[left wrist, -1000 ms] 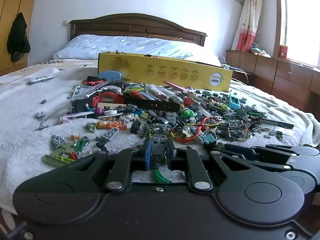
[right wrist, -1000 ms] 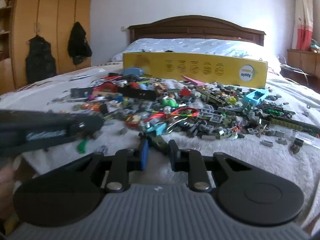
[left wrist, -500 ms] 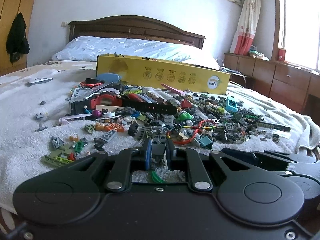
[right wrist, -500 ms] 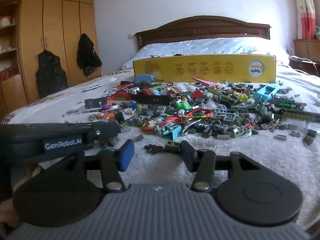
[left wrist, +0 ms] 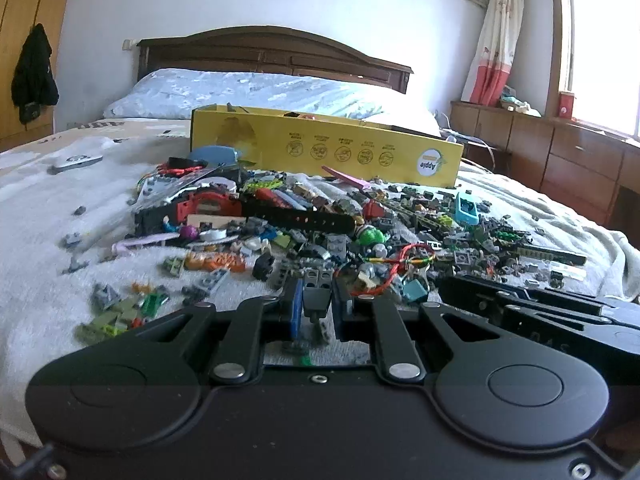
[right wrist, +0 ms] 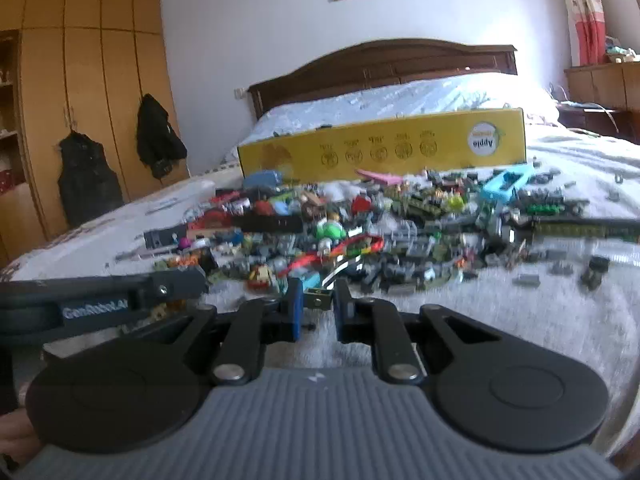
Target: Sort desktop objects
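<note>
Grippers nearest, bodies hiding bed's near edge; left gripper (left wrist: 316,312) narrow, clamped on grey brick piece (left wrist: 318,286), lower part hidden between pads; right gripper (right wrist: 316,308) closing, small olive piece (right wrist: 318,298) between pads, contact hard to judge in blur; beyond, toy-brick pile (left wrist: 360,236) on white towel (left wrist: 36,272), single pieces indistinct; farthest, yellow box (left wrist: 340,152), contents hidden behind wall.

Sunlit bedrm: dark wood headboard (left wrist: 272,54), white walls, wardrobe (right wrist: 80,92), window (left wrist: 600,40).
</note>
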